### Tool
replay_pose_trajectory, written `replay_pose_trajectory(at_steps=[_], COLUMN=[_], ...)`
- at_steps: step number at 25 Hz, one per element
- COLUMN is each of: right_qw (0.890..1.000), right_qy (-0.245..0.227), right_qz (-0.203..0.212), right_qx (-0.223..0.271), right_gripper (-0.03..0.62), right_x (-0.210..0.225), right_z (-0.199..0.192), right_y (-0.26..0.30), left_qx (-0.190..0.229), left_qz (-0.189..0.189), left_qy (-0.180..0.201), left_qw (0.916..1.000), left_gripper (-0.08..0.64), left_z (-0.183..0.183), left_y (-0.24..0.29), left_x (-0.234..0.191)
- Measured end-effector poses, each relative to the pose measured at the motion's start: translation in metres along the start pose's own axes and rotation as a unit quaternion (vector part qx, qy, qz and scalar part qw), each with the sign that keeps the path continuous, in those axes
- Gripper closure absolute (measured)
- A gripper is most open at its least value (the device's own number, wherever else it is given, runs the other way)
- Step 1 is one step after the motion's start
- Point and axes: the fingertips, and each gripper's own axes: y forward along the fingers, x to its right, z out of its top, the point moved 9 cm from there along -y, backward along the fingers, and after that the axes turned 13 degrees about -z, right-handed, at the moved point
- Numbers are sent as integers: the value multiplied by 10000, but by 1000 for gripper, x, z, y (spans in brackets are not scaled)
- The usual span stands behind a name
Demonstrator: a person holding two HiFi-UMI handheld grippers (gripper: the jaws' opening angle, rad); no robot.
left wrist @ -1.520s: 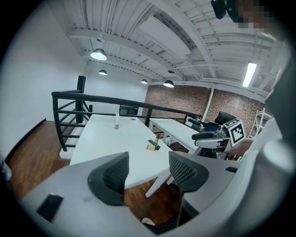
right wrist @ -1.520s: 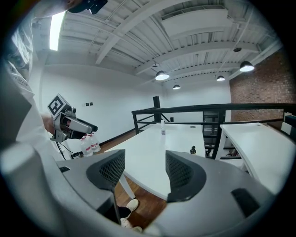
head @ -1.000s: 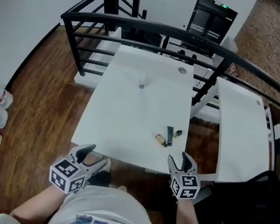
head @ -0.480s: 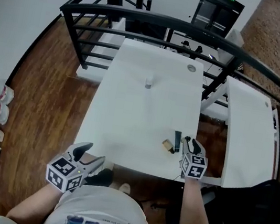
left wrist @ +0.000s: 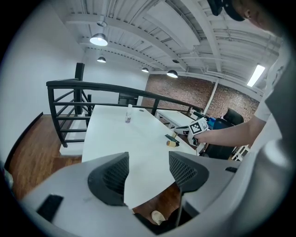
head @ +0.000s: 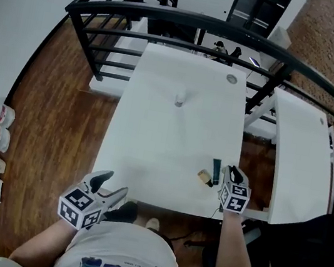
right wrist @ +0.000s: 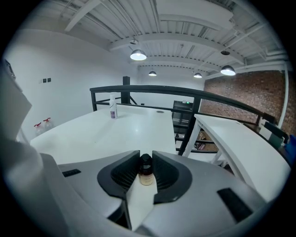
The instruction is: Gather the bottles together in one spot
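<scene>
Just closed: right gripper (right wrist: pixel 146 161) on small bottle (right wrist: pixel 146 175) — three others (head: pixel 179 100) (head: pixel 205 176) (head: pixel 216 167) loose; left gripper (left wrist: pixel 148 167) open.

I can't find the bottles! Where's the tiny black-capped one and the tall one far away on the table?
tiny black-capped bottle (right wrist: pixel 146 177), right gripper view, its tan body
tall bottle (head: pixel 179 101), head view, its middle

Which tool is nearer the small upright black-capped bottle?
Right. The right tool has just closed on the black-capped bottle; the left tool hangs open off the table's near left corner.
</scene>
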Motion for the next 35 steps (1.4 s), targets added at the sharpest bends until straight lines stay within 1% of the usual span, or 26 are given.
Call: replay_pose_trajectory(at_steps=[3, 6, 11, 16, 20, 24, 29, 35], right_qw=[10000, 9999, 9989, 9961, 9945, 9938, 9934, 9926], right_qy=[-13, 42, -26, -164, -269, -279, -277, -361], right_qz=[3, 92, 294, 578, 717, 843, 947, 1017], right_qx=[29, 89, 361, 642, 720, 677, 590, 550], right_gripper=[499, 499, 499, 499, 499, 499, 499, 499], right_x=[3, 5, 2, -26, -51, -79, -113, -148], right_z=[10, 30, 85, 143, 172, 191, 206, 213], right_y=[-8, -19, -40, -44, -28, -3, 36, 89], left_qx=[10, -10, -29, 20, 61, 108, 25, -77], left_qz=[-145, -307, -562, -684, -721, -722, -867, -903], left_qy=[78, 140, 291, 371, 418, 413, 420, 402], left_qw=[9999, 9994, 9980, 9970, 9965, 9965, 9953, 9951], left_gripper=[314, 314, 314, 314, 314, 314, 314, 314], left_z=[9, 17, 33, 46, 53, 59, 63, 65], left_y=[9, 18, 29, 27, 23, 17, 18, 25], left_x=[-8, -15, -24, -42, -57, -76, -96, -118])
